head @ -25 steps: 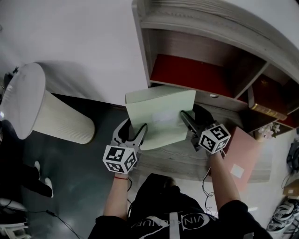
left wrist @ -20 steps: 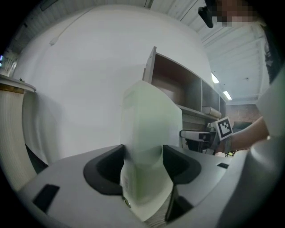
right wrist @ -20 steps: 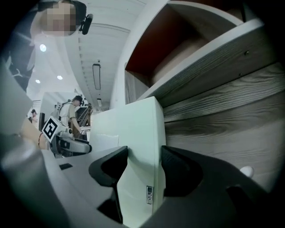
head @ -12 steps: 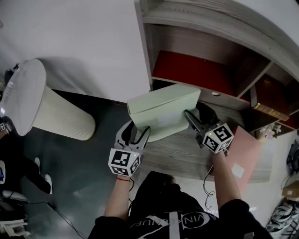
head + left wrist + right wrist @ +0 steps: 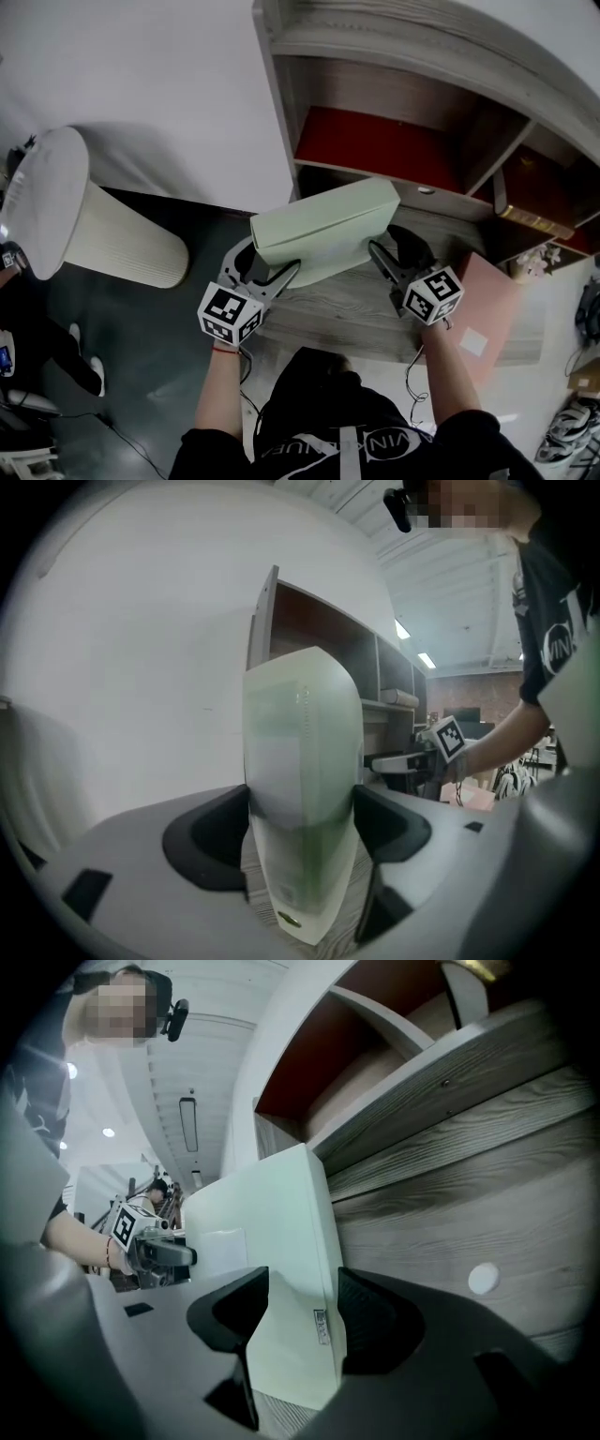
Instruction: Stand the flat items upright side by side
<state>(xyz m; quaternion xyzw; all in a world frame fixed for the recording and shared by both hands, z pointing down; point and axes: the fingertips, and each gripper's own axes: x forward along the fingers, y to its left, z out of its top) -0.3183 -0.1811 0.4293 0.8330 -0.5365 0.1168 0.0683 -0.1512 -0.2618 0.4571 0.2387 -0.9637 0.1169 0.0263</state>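
At the centre of the head view, a flat pale green box (image 5: 323, 225) stands tilted on one long edge, its lower edge down by the grey wood-grain desk (image 5: 347, 319). It is smooth and matt, with square corners and a white label on its broad face. The left gripper (image 5: 272, 262) clamps its lower left end. Those jaws have just been opening, yet the box fills the gap and both pads touch it. The right gripper (image 5: 389, 246) grips the right end at about half width. Behind stands a wooden shelf unit (image 5: 375, 84) with red back panels (image 5: 375, 145). A pink flat item (image 5: 492, 309) lies at the right. A white ribbed cylinder (image 5: 112, 234) stands on the dark floor (image 5: 141, 375) at the left.
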